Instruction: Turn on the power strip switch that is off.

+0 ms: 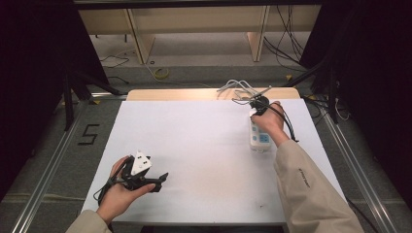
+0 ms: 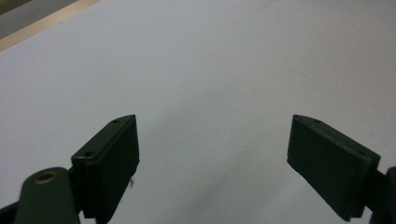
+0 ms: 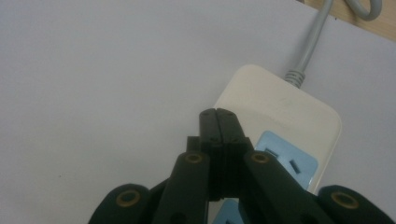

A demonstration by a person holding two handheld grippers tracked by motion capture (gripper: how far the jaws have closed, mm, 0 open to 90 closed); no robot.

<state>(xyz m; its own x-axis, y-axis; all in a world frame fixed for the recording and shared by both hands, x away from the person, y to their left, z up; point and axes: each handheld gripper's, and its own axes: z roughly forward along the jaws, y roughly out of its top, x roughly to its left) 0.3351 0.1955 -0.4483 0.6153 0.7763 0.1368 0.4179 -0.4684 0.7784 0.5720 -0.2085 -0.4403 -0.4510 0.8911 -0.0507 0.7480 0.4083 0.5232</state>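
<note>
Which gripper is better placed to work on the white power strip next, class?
The right gripper: its shut fingers sit over the white plastic power strip with blue sockets. The left gripper hovers open at the near left of the white table, far away.

A white-topped table (image 1: 194, 141) is standing on grey floor (image 1: 92, 121), cables (image 1: 286, 43) are trailing beyond it, and black curtains (image 1: 43, 48) are flanking both sides.

A white power strip (image 1: 259, 137) lies flat on the white table (image 1: 194, 141), over on the right side toward the far edge, its length running front to back. Pale blue socket panels (image 3: 289, 161) sit on its cream-white top. A grey cable (image 3: 310, 42) leaves its far end and loops at the table's wooden back edge.
</note>
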